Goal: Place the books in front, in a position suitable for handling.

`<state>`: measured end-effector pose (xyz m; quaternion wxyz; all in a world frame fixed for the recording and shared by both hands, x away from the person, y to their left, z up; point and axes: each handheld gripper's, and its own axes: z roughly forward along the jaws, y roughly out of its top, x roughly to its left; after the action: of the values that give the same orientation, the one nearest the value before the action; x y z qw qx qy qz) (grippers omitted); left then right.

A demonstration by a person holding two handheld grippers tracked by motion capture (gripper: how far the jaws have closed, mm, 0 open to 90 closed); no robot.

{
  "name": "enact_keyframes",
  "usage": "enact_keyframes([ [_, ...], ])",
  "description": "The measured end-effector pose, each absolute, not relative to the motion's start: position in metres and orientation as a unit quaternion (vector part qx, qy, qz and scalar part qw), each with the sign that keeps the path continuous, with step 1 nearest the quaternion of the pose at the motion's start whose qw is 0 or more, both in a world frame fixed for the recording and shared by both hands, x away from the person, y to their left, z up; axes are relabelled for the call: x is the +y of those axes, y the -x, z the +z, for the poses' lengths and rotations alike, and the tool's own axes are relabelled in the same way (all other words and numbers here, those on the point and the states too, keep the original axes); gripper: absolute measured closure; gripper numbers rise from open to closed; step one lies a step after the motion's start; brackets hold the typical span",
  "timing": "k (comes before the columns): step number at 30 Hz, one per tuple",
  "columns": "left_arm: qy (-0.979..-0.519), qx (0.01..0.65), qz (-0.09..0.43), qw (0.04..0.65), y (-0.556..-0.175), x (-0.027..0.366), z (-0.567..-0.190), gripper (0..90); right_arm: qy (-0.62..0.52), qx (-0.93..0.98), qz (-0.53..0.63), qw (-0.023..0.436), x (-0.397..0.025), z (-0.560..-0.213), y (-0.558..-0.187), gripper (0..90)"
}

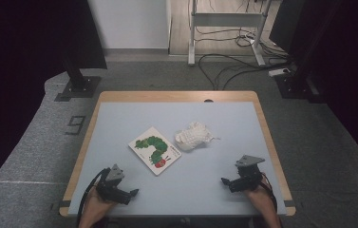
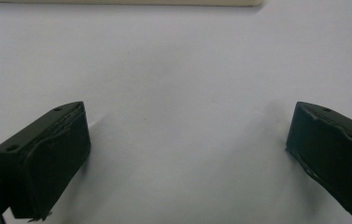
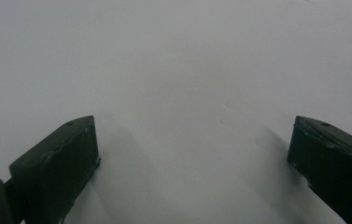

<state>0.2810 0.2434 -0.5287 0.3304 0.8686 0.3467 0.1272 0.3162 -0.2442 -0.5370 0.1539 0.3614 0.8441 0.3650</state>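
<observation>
With both my left claw (image 1: 130, 194) and right claw (image 1: 225, 182) spread apart and empty, I'd pinch the soft, light crumpled white cloth (image 1: 193, 136), just right of the stiff caterpillar picture book (image 1: 155, 150), by a raised fold.

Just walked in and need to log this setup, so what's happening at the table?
A person rests the left gripper and right gripper near the table's front edge, jaws open, holding nothing. A caterpillar picture book and a crumpled white cloth lie untouched mid-table.
</observation>
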Motion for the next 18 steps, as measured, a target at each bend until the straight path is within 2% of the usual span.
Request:
enact_keyframes([
  [18, -0.869, 0.347, 0.128, 0.33, -0.281, 0.2433, -0.5287, 0.0, -0.358, 0.846, 0.364, 0.154, -0.2443, -0.5363, -0.3162, 2.2],
])
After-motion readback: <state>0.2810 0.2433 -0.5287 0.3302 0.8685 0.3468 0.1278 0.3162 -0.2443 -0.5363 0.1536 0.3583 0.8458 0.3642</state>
